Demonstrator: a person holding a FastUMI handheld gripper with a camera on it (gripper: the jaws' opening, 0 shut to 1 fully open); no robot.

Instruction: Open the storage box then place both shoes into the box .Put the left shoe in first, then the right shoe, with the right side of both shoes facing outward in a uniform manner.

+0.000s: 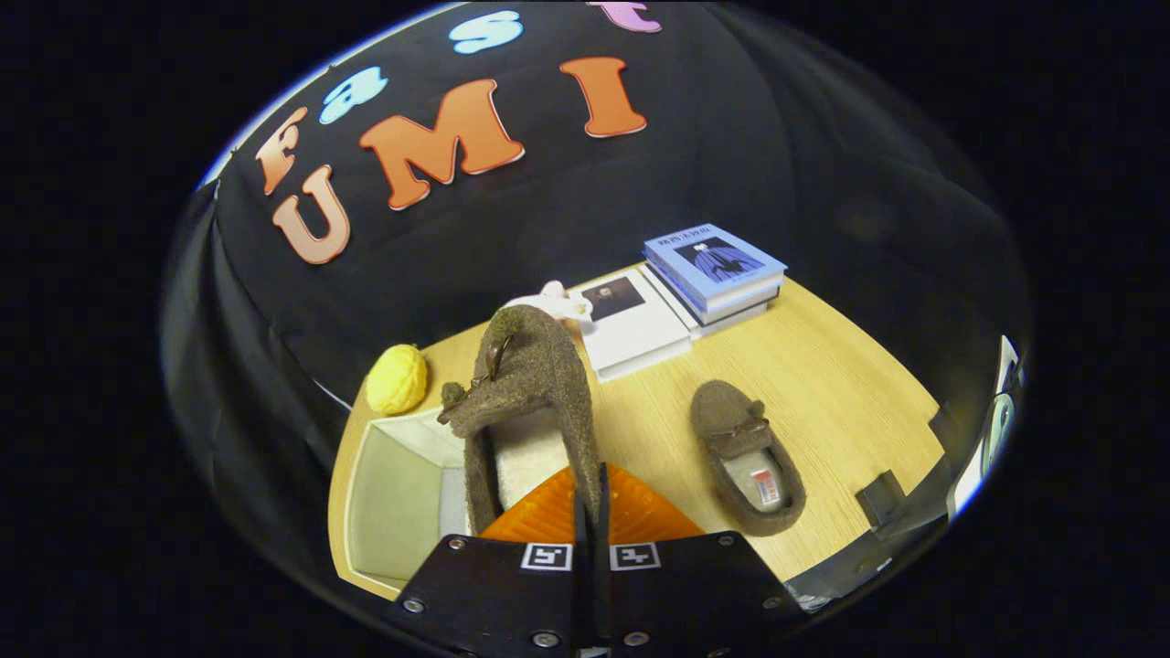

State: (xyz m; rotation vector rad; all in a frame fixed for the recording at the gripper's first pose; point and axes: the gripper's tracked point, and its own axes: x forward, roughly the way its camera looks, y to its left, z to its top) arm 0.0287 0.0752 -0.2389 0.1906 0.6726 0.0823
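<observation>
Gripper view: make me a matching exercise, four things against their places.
1. held shoe
2. second shoe
3. yellow ball
4. blue book

A. on top of a stack at the table's far side
B. lying flat on the table, beside the tongs
C. pinched by its side wall in the tongs, above the open storage box
D. beyond the box's far corner

Pairs: 1-C, 2-B, 3-D, 4-A

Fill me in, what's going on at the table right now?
The hand-held gripper is shut on the heel edge of one brown slipper, holding it up with the toe pointing away, over the open storage box just left of the fingers. The second slipper lies flat on the wooden table to the right, not yet picked up. Beyond them sit a yellow ball and some books.
</observation>
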